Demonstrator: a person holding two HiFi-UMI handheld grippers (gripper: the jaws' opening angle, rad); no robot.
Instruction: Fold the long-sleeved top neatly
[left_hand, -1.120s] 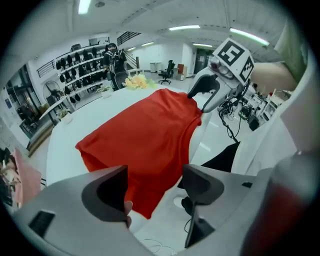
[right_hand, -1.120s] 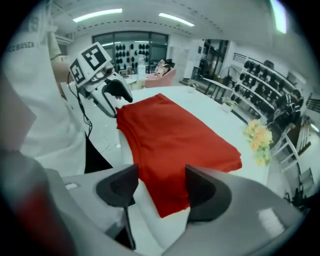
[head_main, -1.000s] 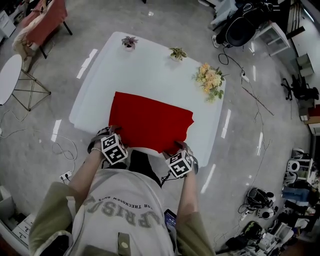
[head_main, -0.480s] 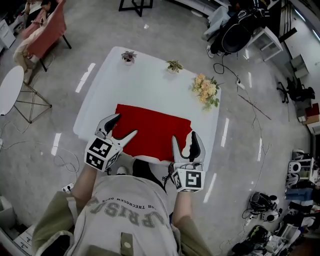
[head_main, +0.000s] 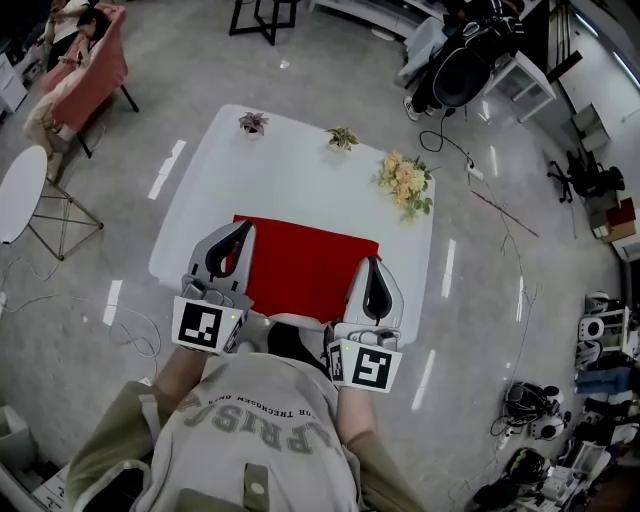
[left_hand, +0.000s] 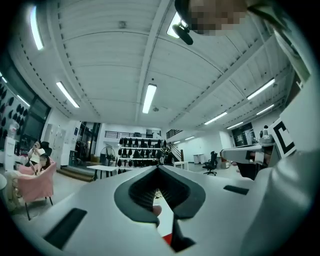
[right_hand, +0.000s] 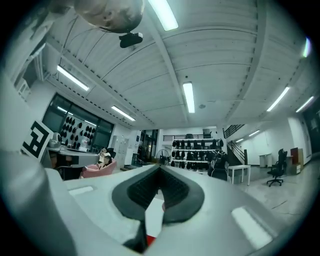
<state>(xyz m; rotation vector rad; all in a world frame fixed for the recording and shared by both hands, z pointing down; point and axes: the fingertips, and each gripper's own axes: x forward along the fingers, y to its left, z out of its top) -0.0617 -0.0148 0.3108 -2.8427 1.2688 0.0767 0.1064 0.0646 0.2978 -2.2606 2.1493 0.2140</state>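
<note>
Your left gripper (head_main: 241, 230) and right gripper (head_main: 373, 264): jaws closed, empty, held level above folded red top (head_main: 300, 265) on white worktop (head_main: 290, 170).

Grey lettered T-shirt (head_main: 255, 425), olive sleeves (head_main: 100, 452)

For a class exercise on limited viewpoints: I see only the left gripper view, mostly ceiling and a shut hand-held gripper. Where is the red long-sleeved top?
Observer: The head view shows the red fabric long-sleeved top lying flat, folded into a rectangle, on the white rectangular table.
Operator: Is the right hand-held gripper holding it?
Observer: No. The right hand-held gripper is shut with no cloth between its jaws.
Operator: Anything else on the table?
Observer: A purple-leaved potted plant, a green potted plant and a bouquet of yellow flowers, all towards its far side.
</note>
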